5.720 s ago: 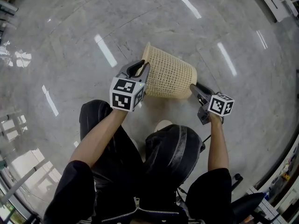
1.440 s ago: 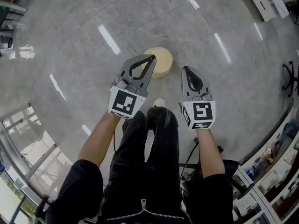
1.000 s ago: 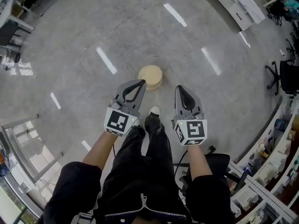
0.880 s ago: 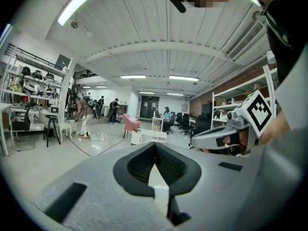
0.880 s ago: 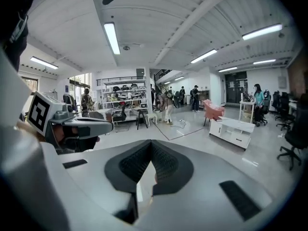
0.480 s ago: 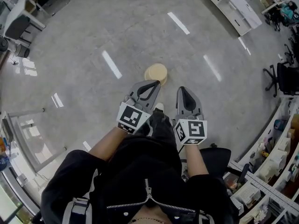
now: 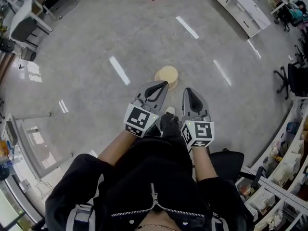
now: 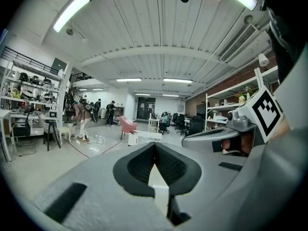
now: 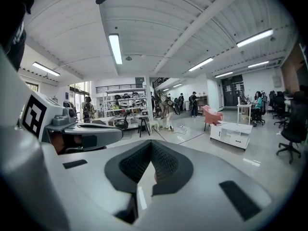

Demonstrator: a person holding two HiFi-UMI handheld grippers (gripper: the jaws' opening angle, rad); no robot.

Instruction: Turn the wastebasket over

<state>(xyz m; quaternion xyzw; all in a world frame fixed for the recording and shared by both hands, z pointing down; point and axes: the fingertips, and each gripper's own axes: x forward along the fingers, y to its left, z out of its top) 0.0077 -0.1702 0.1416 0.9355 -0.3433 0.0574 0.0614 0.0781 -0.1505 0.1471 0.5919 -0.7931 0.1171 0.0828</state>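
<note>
The beige woven wastebasket (image 7: 167,76) stands upside down on the grey floor, its flat bottom facing up, just beyond both grippers in the head view. My left gripper (image 7: 162,84) is shut with nothing in it and hangs well above the floor, its tip overlapping the basket's near edge in the picture. My right gripper (image 7: 187,91) is shut and empty too, beside the left one. In the left gripper view the left gripper (image 8: 155,146) points out level across the room; the right gripper (image 9: 150,146) does likewise in its own view. Neither gripper view shows the basket.
A white low cabinet (image 7: 242,8) stands at the far right. Office chairs (image 7: 292,78) and shelving line the right side. A desk and chair (image 7: 26,23) sit far left. People (image 8: 82,117) stand far off across the room. My shoe (image 7: 170,110) shows near the basket.
Both grippers have let go of the basket, which now stands inverted on the floor. Both have risen and drawn back from it together, and the head view has climbed higher.
</note>
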